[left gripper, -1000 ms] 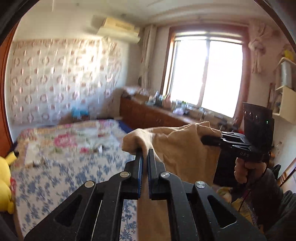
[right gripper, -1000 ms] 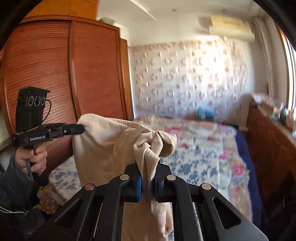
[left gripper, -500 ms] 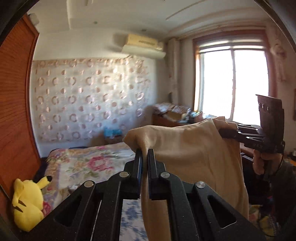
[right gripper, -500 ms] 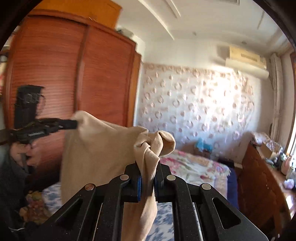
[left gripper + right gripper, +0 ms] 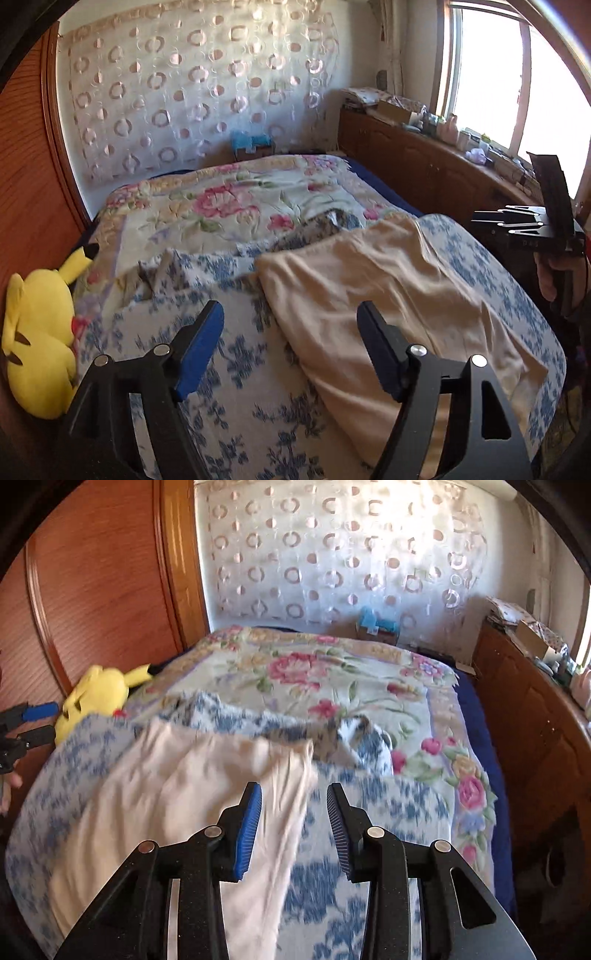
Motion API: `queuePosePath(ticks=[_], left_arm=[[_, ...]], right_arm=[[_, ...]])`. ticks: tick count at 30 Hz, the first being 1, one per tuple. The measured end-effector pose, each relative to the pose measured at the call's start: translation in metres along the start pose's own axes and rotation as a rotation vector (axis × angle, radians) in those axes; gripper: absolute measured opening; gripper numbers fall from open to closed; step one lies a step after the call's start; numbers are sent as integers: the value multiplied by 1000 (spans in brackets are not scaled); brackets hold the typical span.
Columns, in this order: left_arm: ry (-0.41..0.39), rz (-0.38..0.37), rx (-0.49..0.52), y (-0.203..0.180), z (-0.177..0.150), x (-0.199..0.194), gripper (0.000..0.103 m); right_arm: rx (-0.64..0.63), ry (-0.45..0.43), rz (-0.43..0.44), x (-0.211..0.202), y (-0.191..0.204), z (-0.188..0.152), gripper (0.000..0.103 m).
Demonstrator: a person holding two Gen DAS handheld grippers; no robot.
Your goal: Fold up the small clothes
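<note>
With both tongs wide apart and holding nothing, the garment lies flat on the bed, its long axis running away from them; left tongs and right tongs hover above its near end.

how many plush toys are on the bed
1. The yellow plush lies at the bed's left edge, against the wooden wardrobe, left of the beige garment. The bedding could hide others.
</note>
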State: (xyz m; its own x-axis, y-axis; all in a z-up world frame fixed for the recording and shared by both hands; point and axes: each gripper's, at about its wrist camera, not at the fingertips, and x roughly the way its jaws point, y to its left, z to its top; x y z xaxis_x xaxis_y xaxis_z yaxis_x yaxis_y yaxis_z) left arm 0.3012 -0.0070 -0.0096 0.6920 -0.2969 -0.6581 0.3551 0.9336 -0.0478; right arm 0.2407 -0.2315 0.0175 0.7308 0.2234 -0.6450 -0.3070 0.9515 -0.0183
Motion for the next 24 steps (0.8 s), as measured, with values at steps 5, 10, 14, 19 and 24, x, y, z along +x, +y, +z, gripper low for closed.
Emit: queuePosePath(ticks=[5, 10, 14, 19, 24], left_arm=[[13, -18, 19, -27, -35, -29, 76], [15, -51, 10, -46, -61, -54, 76], [15, -60, 13, -59, -86, -68, 76], [23, -63, 5, -73, -115, -80, 76], [34, -121, -10, -84, -144, -89, 64]], right_arm=[[4, 11, 58, -20, 1, -29, 38], [3, 11, 80, -25, 8, -63, 38], [-16, 29, 51, -28, 16, -89, 38], [1, 53, 48, -36, 18, -110, 38], [37, 49, 47, -40, 9, -119, 38]])
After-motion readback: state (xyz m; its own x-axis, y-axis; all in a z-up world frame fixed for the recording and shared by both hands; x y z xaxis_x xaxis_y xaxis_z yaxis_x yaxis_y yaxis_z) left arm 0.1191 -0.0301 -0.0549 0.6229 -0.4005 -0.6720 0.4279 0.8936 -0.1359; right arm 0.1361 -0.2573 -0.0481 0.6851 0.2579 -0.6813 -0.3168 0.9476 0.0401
